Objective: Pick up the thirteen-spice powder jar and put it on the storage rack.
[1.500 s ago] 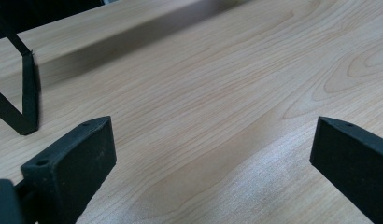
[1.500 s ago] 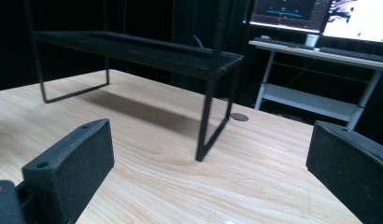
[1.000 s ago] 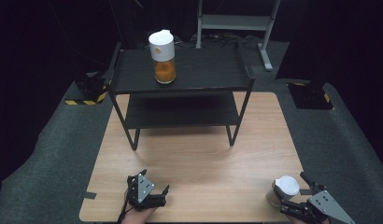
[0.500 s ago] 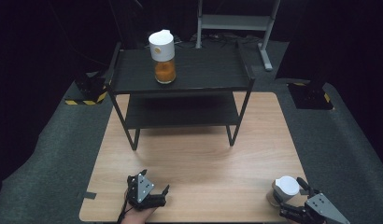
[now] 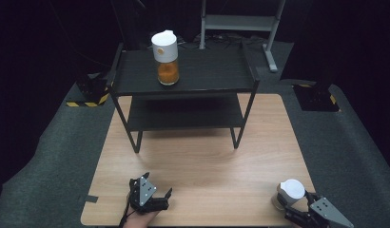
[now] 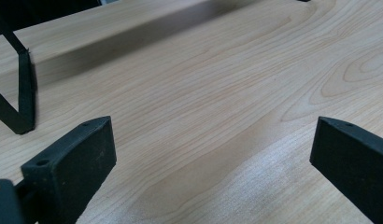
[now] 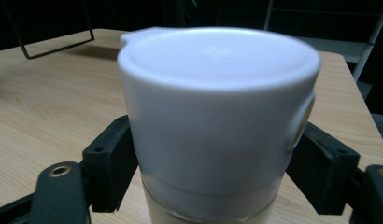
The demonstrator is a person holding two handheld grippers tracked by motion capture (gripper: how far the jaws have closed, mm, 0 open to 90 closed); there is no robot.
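Held jar: a clear glass jar with a tall white plastic lid is seen upright on the light wooden tabletop, at about 4 o'clock from the table's middle, near the front right corner. In the right gripper view its white lid is seen close between the two black jaws.
Right gripper: its jaws are set against both sides of the jar at and just under the lid's lower edge, apparently clamped on it; gripping at the sides is judged to keep the jar upright for a lift.
Step in hand: judged to be the grasp or first lift of the jar; whether the base has left the wood cannot be told.
Left gripper: it is held low over the tabletop at about 7 o'clock, jaws spread wide with nothing but bare wood between them, probably parked clear of the work.
Black two-tier metal shelf rack: it stands at 12 o'clock, on the far half of the table.
Second jar: a matching white-lidded glass jar with orange contents stands upright on the rack's top tier, left of centre, which suggests where the held jar is meant to go.
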